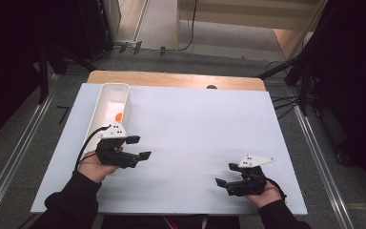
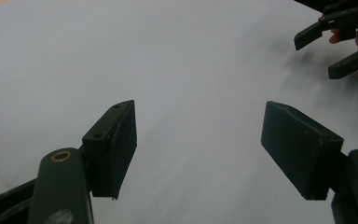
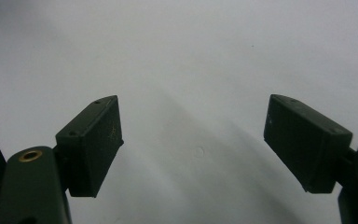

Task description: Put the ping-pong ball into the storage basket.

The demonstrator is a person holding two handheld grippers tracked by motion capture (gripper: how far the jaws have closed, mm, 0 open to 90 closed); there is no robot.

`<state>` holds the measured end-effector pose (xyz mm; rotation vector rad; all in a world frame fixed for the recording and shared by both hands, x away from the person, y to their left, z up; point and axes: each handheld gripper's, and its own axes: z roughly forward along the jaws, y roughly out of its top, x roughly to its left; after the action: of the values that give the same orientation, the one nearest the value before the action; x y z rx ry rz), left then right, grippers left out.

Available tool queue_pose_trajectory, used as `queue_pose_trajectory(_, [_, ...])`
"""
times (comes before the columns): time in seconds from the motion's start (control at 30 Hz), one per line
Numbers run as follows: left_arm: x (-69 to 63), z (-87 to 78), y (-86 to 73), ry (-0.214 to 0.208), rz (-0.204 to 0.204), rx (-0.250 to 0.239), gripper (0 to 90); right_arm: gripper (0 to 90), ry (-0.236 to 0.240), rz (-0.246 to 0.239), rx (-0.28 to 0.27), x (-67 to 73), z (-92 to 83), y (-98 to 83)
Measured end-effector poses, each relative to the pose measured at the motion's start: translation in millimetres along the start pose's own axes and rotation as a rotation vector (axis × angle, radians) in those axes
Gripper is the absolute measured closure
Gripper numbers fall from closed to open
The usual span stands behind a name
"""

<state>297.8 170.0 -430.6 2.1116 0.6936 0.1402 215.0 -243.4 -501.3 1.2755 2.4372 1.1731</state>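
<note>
Left tool [image 1: 140, 148]: held low over the desk's left half, just beside the white bin; jaws stand apart with nothing between them, as the left gripper view confirms [image 2: 198, 149].
Right tool [image 1: 225, 174]: held near the desk's front right corner; jaws parted and empty, bare surface between them in the right gripper view [image 3: 193, 149].
Desk [image 1: 195, 129]: pale sheet over a wooden top; no loose item lies on its open area.
White bin [image 1: 124, 102]: long narrow tray along the left side of the desk, its length running away from the person.
Orange item [image 1: 118, 116]: small, lying inside the bin about midway along, against the right wall; too small to identify.
Work done, as judged: the orange item already sits in the bin, so the placing looks complete.
Work left, as judged: little or nothing; both tools are free and well apart.
</note>
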Motion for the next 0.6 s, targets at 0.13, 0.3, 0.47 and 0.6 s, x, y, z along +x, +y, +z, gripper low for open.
queue_pose_trajectory(0.13, [-0.4, 0.0, -3.6, -0.001, 0.003, 0.002, 27.3, 18.1, -0.003, 0.009, -0.001, 0.3, -0.2, 0.0])
queue_pose_trajectory(0.3, [-3.4, -0.7, -6.1, -0.009, 0.009, -0.002, 27.3, 18.0, -0.001, 0.005, 0.0, 0.2, 0.0, -0.1])
queue_pose_trajectory(0.47, [-6.6, 0.7, -9.7, -0.022, 0.007, 0.009, 27.2, 18.1, -0.002, 0.002, 0.0, 0.0, 0.3, -0.1])
queue_pose_trajectory(0.6, [-8.9, 3.1, -13.4, -0.034, 0.012, 0.025, 23.7, 18.1, -0.002, 0.001, 0.001, 0.0, 0.4, -0.1])
